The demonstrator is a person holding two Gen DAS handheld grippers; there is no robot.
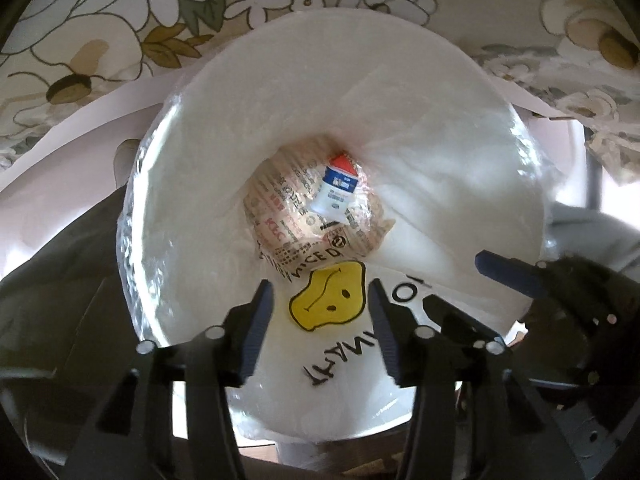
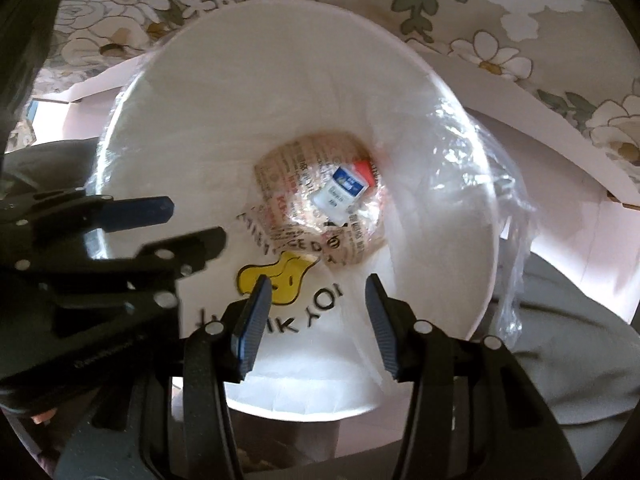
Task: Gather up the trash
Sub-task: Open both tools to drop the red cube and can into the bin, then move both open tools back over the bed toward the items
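a white bin [image 1: 224,128] lined with a white plastic bag [image 1: 440,208] fills both wrist views, seen from straight above. at the bottom of the bag lies a crumpled printed paper wrapper [image 1: 288,208], tan with dark and red lettering, and on top of it a small white carton [image 1: 336,188] with a blue band and a red-orange top. the near wall of the bag carries a yellow smiley face [image 1: 328,296] and black lettering, partly folded.

the left gripper [image 1: 320,320] hangs over the near rim, its jaws spread with nothing between the blue pads but the bag's printed wall below; the pads press on nothing. the right gripper [image 2: 316,316] hangs beside it, jaws likewise spread and empty over the same printed patch. each gripper shows at the edge of the other's view.

the carton and wrapper sit deep in the bin, well below and ahead of both pairs of jaws, touching neither. beyond the bin's far rim is a floral-patterned cloth [image 1: 120,12] in cream, white and green.
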